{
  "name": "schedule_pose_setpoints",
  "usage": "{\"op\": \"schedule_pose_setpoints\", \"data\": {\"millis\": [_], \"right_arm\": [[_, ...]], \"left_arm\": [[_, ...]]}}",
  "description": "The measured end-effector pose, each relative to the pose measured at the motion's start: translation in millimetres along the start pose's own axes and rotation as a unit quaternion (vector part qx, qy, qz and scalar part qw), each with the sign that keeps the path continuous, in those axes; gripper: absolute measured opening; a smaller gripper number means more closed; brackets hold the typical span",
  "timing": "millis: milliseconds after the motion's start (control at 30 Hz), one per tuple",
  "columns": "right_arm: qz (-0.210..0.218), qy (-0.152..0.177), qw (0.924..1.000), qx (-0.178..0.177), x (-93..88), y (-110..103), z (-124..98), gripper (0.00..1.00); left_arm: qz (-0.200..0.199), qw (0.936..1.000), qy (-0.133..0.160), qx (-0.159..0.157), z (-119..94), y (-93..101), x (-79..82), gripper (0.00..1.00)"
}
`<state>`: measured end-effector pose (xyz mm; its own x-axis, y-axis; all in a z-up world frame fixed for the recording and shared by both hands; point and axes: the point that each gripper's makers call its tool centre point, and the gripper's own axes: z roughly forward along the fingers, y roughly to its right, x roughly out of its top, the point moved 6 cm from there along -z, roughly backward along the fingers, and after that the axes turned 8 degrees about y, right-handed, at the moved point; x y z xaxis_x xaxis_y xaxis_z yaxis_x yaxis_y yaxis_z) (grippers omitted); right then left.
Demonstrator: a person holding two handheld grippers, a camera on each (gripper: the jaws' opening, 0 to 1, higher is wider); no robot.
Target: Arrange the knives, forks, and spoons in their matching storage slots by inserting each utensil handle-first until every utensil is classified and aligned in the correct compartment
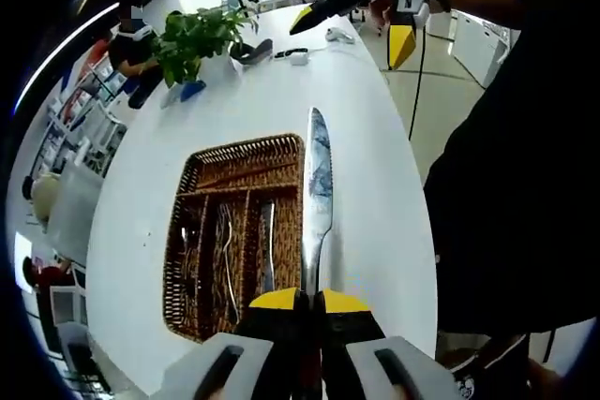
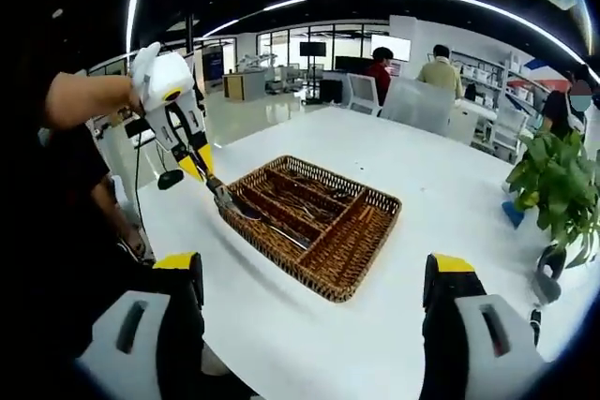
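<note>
We have the left gripper [image 1: 309,299] clenched on the knife [image 1: 317,196], blade pointing away over the wicker tray [image 2: 375,201], the right gripper [image 2: 317,280] hanging released, so next we lower it into what looks, dimly, like the free side slot.

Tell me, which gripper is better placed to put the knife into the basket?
Left. The left gripper is shut on the knife, right over the wicker basket. The right gripper is open, holds nothing and stands back.

White table [image 2: 441,175] carries wicker tray [image 2: 342,269], potted plant [image 1: 202,39] at far end.
</note>
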<state>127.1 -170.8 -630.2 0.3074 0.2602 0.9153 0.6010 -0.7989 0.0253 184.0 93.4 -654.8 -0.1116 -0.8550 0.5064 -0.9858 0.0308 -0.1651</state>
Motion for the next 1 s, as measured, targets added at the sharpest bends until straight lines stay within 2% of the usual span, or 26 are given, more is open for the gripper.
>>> {"op": "schedule_pose_setpoints", "data": {"millis": [400, 1000], "right_arm": [[0.003, 0.000, 1.0000, -0.008, 6.3, 3.4, -2.9, 1.00], [0.020, -0.004, 0.9995, -0.026, 11.8, 13.3, 12.5, 1.00]], "left_arm": [[0.003, 1.0000, -0.002, 0.004, 4.3, -24.9, 0.7, 0.05], [-0.016, 0.9996, -0.002, 0.024, 8.8, -66.1, -19.1, 0.05]]}}
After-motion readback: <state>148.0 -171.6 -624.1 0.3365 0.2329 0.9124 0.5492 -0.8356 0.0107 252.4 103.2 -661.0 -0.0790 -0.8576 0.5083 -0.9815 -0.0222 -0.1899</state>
